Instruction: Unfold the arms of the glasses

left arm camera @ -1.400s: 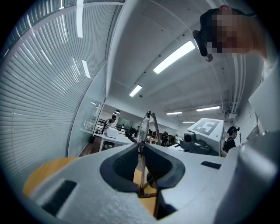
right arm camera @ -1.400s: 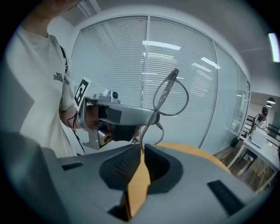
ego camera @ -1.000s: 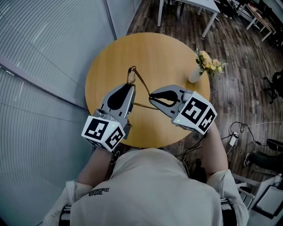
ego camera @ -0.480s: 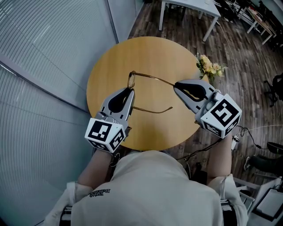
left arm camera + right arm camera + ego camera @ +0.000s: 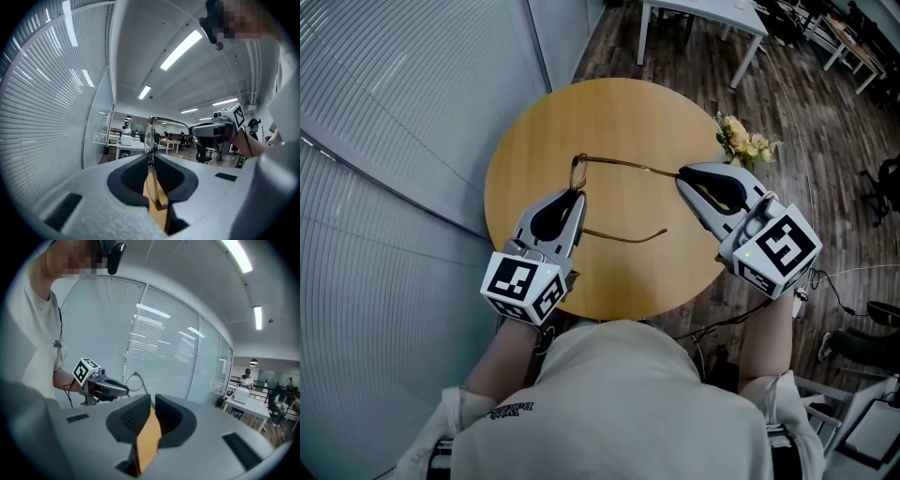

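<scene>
While left gripper (image 5: 572, 195) clamped the glasses (image 5: 578, 172), right gripper (image 5: 681, 178) pinched the far arm (image 5: 628, 166), apparently fully out; next called for releasing it.

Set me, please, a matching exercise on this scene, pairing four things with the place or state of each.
Things:
1. left gripper
2. right gripper
3. flowers
4. near arm of the glasses

Places or states:
A. at the right edge of the table
B. tip free, above the table
C. shut on the tip of the far arm
D. shut on the glasses' front, at a lens

Pairs: 1-D, 2-C, 3-A, 4-B.
</scene>
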A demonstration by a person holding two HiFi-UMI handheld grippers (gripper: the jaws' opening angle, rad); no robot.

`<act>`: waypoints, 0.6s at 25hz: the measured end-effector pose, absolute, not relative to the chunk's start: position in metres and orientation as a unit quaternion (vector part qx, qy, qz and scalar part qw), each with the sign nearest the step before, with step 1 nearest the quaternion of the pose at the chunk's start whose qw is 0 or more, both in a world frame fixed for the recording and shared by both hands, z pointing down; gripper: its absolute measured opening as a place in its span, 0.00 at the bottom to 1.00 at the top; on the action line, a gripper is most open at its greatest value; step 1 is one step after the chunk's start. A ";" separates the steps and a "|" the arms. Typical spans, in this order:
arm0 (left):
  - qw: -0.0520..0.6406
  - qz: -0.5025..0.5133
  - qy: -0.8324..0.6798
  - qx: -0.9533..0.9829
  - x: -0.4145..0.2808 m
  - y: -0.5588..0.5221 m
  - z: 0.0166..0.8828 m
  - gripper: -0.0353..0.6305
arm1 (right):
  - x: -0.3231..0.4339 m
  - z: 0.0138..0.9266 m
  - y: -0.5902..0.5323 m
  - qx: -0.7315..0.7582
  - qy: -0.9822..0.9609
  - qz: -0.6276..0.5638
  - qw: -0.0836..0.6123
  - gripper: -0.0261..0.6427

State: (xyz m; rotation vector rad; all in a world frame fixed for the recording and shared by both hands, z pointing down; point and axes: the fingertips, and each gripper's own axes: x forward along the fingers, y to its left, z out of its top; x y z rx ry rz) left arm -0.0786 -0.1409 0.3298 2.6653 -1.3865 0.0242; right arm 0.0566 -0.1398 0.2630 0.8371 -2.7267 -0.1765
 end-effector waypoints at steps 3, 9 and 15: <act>0.080 0.004 -0.467 0.881 -0.084 -0.145 0.332 0.13 | 0.060 0.273 -0.142 0.301 -0.941 -0.049 0.146 0.11; 0.071 0.009 -0.481 0.874 -0.099 -0.156 0.331 0.13 | 0.062 0.281 -0.148 0.312 -0.940 -0.021 0.138 0.11; 0.052 0.000 -0.482 0.875 -0.092 -0.156 0.312 0.13 | 0.070 0.271 -0.147 0.344 -0.933 -0.017 0.105 0.11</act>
